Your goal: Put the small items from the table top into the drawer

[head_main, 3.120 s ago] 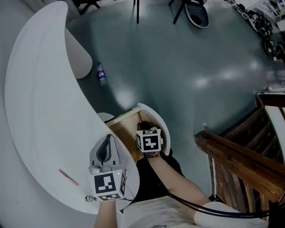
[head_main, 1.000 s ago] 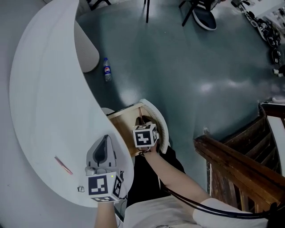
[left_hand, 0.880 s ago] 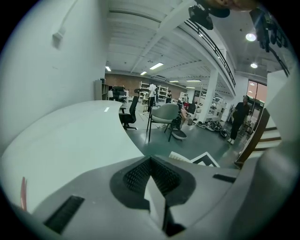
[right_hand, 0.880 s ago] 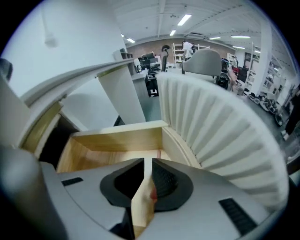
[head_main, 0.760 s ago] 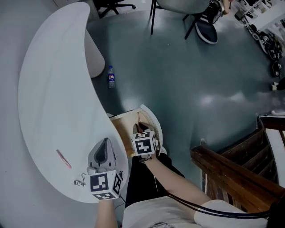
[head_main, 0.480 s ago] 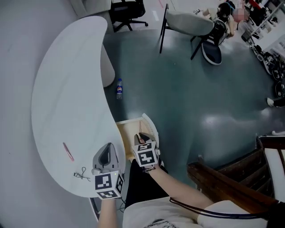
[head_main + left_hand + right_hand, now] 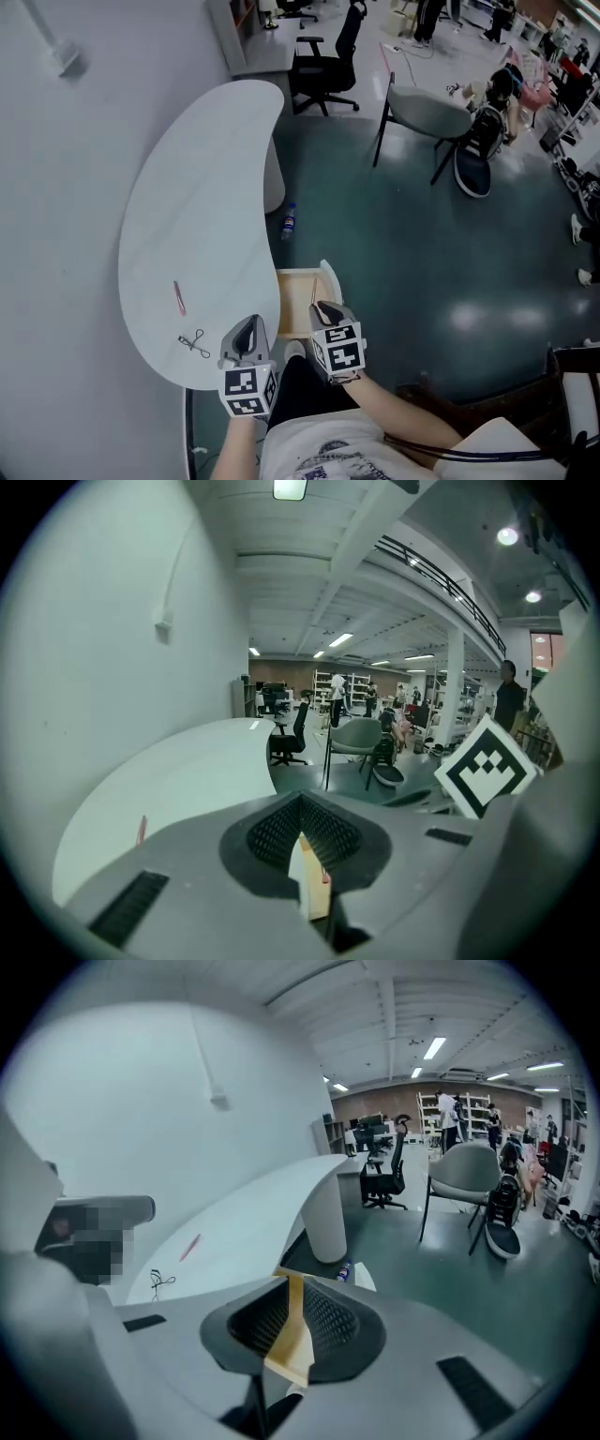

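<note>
A pink pen [image 7: 176, 297] and a small wire-like metal item [image 7: 194, 343] lie on the white curved table [image 7: 197, 206], near its left edge. The wooden drawer [image 7: 302, 302] stands pulled out at the table's near end. My left gripper [image 7: 248, 325] hangs over the table's near tip, to the right of the metal item, its jaws together and empty. My right gripper [image 7: 323, 307] hovers above the drawer's near end, jaws also together with nothing in them. The right gripper view shows the pen [image 7: 190, 1246] and the metal item [image 7: 161, 1282] on the table. The pen [image 7: 142, 829] also shows in the left gripper view.
A plastic bottle [image 7: 288, 224] lies on the floor beside the table's pedestal [image 7: 274, 178]. Beyond stand a black office chair [image 7: 323, 56] and a grey chair [image 7: 427, 108]. A dark wooden railing [image 7: 487, 403] runs at lower right. People stand far off.
Both grippers have risen, the right one up out of the drawer. The head view has pulled back, so the whole table and more of the room show.
</note>
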A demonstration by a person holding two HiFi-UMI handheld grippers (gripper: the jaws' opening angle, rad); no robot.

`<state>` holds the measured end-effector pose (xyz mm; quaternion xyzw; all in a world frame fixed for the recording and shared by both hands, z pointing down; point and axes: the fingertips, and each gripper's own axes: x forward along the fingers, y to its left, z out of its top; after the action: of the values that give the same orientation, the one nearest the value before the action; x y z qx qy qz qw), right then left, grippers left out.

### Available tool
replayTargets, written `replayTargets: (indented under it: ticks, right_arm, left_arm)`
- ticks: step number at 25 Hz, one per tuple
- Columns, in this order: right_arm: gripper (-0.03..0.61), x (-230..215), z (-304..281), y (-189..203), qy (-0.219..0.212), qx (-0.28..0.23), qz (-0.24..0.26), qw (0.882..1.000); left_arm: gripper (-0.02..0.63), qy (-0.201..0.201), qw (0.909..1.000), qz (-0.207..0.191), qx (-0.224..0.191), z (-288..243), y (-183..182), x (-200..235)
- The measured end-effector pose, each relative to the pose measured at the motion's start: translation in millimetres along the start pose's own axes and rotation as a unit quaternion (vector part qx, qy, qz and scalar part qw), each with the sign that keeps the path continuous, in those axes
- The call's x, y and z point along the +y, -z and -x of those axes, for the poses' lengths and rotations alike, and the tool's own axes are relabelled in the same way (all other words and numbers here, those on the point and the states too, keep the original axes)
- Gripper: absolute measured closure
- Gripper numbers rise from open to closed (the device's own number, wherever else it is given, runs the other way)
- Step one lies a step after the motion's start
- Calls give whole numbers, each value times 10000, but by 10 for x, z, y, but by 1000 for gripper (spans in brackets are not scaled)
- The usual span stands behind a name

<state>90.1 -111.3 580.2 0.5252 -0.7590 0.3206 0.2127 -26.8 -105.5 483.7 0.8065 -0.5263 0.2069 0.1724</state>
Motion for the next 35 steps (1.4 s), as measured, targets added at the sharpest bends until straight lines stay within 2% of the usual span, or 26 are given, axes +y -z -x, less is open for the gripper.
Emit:
replayTargets:
  ticks: [8, 11, 16, 21, 28, 35]
  right_arm:
    - [517, 311, 745, -264, -375, -466, 459, 9972]
    - [517, 482, 931, -336, -607, -627, 652, 9941]
    - [518, 754, 1100, -359, -896, -682, 701, 9912]
    - [518, 1039, 1149, -565, -979, -886, 994, 9863]
    - [518, 1577, 1203, -881, -1021, -1308, 1247, 9782]
    - [518, 2230, 1295, -888, -1024, -1477, 1422, 9734]
  left_arm:
    - [594, -504, 9975, 259, -415, 745, -129, -131]
    - [594, -666, 9965, 225, -448, 907, -135, -123]
    - [594, -820, 9953, 83, -514, 1126, -304, -30]
    - [594, -998, 9925, 24, -705, 1313, -522, 174]
    - [594, -1000, 9892, -71, -1069, 1576, -682, 499]
    - [594, -898, 9875, -65, -1291, 1959, -623, 868]
